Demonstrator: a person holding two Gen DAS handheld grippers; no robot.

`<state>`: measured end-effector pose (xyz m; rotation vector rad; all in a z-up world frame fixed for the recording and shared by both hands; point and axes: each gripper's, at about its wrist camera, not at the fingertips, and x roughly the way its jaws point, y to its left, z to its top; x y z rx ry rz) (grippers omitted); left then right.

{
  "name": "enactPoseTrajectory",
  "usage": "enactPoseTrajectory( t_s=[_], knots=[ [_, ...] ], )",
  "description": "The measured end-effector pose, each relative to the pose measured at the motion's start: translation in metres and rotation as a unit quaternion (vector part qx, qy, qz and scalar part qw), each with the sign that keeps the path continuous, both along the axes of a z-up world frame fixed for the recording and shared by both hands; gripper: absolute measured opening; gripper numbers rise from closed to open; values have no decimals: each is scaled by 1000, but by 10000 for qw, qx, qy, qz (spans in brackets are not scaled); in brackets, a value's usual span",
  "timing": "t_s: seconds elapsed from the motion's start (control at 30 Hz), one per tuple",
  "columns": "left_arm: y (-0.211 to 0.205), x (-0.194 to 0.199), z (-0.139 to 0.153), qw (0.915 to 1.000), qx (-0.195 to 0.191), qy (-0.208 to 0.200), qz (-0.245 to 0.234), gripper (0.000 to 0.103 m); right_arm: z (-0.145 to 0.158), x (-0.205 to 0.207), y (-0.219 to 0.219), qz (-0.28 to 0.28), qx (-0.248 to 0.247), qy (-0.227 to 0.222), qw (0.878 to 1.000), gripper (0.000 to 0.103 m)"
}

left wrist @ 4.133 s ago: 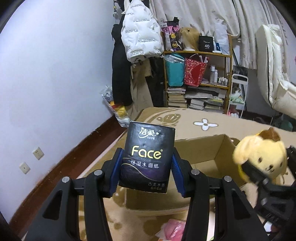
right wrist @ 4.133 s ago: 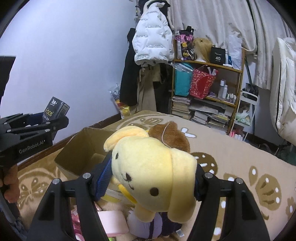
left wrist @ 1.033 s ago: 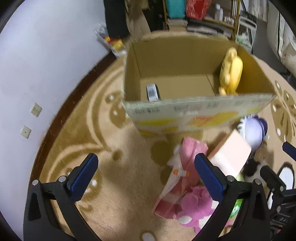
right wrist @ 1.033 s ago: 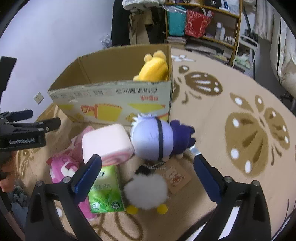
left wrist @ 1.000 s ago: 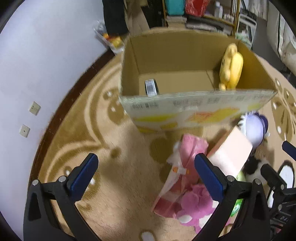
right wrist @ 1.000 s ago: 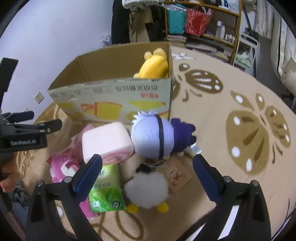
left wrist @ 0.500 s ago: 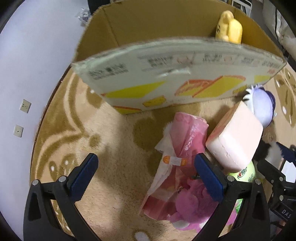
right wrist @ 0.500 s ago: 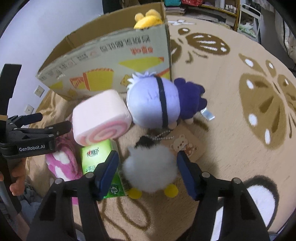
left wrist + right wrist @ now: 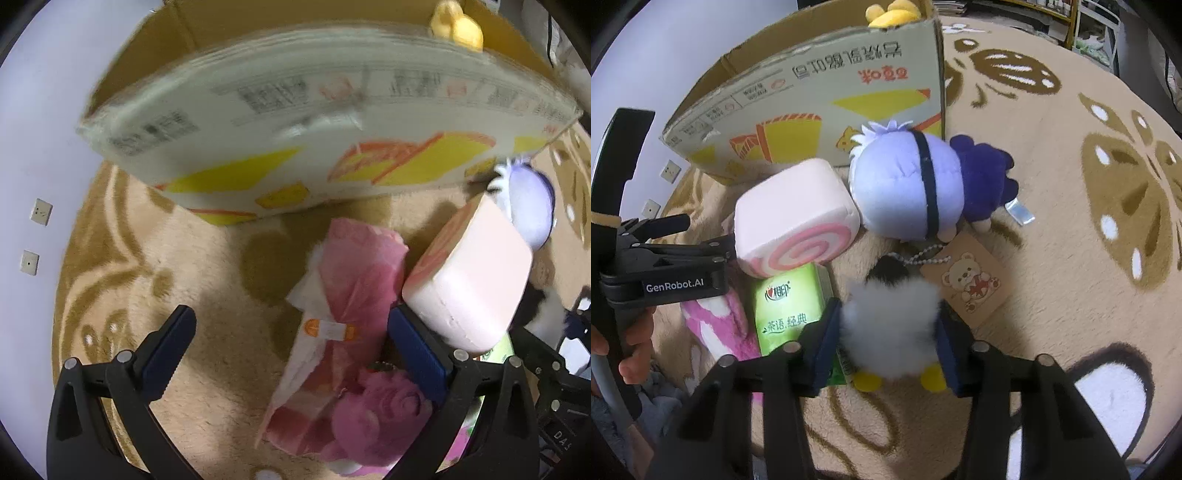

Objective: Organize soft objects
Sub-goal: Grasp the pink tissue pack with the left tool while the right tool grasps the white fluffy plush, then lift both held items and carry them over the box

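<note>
Right tongs [image 9: 888,328] point steeply down at the beige patterned carpet [image 9: 1071,258], jaws closing — the fluffy white pom-pom toy with yellow feet [image 9: 892,332] sits between the two blue pads, and both pads already touch its fur. A bead chain runs from the toy's dark top to a brown paper tag printed with a teddy bear [image 9: 967,282], lying just right of the tongs.

Just left of the right tongs, touching the left pad: a green tissue pack with white lettering [image 9: 786,306]. Beyond the pack, resting on its far end, a pink swirl-roll cushion [image 9: 792,218]. Straight ahead of the tongs, a lavender round-headed plush with a black band and dark purple body [image 9: 912,188], lying against the printed cardboard box [image 9: 820,96]. A yellow plush [image 9: 892,13] shows above the box's far rim.

Left tongs [image 9: 291,343] stand wide open, nothing pressed by either pad. Between the jaws, toward the right pad: a pink crinkled plastic-wrapped bundle with an orange-and-white sticker [image 9: 347,291]. The swirl-roll cushion is just beyond the right pad; whether they touch I cannot tell. Nearer in, beside that pad — a magenta fuzzy plush [image 9: 380,413]. The left pad hangs over bare carpet. The box fills the view ahead, blurred.

A person's hand [image 9: 631,350] grips the left tool's handle, seen at the left edge of the right-wrist view.
</note>
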<state>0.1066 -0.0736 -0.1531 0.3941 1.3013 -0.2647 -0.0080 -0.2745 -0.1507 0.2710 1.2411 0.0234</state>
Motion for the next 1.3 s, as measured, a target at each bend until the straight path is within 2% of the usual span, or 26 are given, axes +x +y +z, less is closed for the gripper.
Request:
enactPoseTrajectory(
  t_s=[0.17,0.4,0.47,0.53,0.57,0.63,0.67,0.83,0.93,1.13,1.3],
  knots=[
    [-6,5,-7,10000,23,61,31,103,-5,1,3,5,-60,72,10000,45],
    [3,13,-11,9997,-92,146,174,102,-2,-1,1,53,-160,-46,9998,33],
    [8,9,-9,9996,-188,164,135,91,2,0,4,88,-181,-121,9997,33],
    [12,5,-5,9995,-250,152,79,74,4,0,6,111,-241,-177,9995,32],
    [12,3,-4,9998,-191,90,47,68,6,1,6,117,-264,-205,9994,32],
    [15,1,-2,10000,-29,10,66,49,9,1,7,104,-277,-268,9992,32],
    [17,2,-1,9999,18,-15,99,44,11,0,5,93,-266,-318,9991,32],
    [32,7,4,9993,-73,-31,375,44,22,2,5,-5,-245,-558,9981,31],
    [40,12,11,9983,5,-166,559,43,29,2,6,7,-264,-731,9970,29],
    [63,14,30,9940,-75,-436,1000,43,43,3,3,7,-181,-1100,9938,26],
    [74,5,46,9907,-126,-685,1172,43,51,1,7,64,-222,-1316,9910,26]
  ],
)
